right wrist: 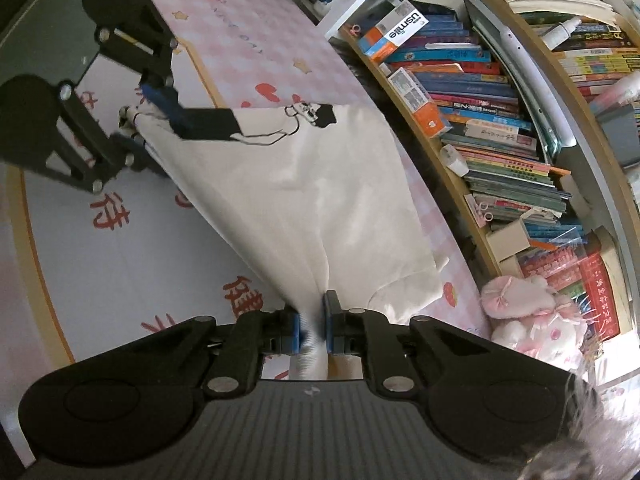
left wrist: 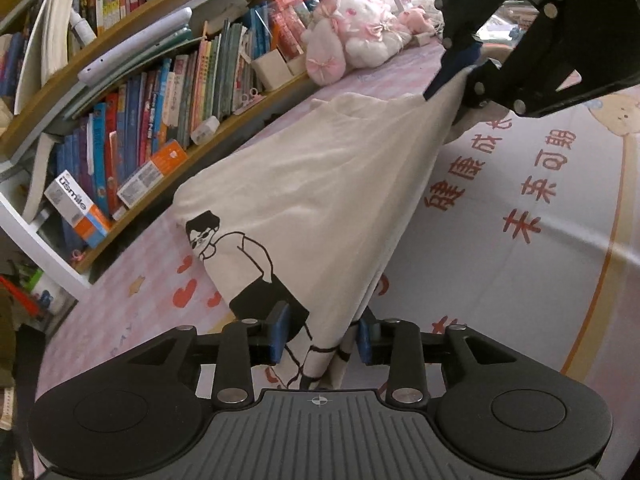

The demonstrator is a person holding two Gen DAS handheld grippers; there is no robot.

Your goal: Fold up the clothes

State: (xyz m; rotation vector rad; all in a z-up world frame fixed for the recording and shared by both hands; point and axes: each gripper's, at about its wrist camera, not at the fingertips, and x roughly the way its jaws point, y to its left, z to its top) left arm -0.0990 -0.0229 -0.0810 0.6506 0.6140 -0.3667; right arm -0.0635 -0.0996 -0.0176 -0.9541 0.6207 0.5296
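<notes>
A cream T-shirt (left wrist: 320, 184) with a black line drawing of a figure hangs stretched between my two grippers above the bed; its far side rests on the sheet. My left gripper (left wrist: 322, 334) has cloth between its blue pads (left wrist: 280, 332), with a visible gap beside the left pad. My right gripper (right wrist: 311, 328) is shut on the other end of the T-shirt (right wrist: 304, 200). The right gripper shows in the left wrist view (left wrist: 460, 68), the left gripper in the right wrist view (right wrist: 140, 120).
A pink and white printed bed sheet (left wrist: 520, 280) lies under the shirt. A wooden bookshelf (left wrist: 132, 120) full of books runs along the far side. Pink plush toys (left wrist: 352, 36) sit at the bed's end; they also show in the right wrist view (right wrist: 532, 320).
</notes>
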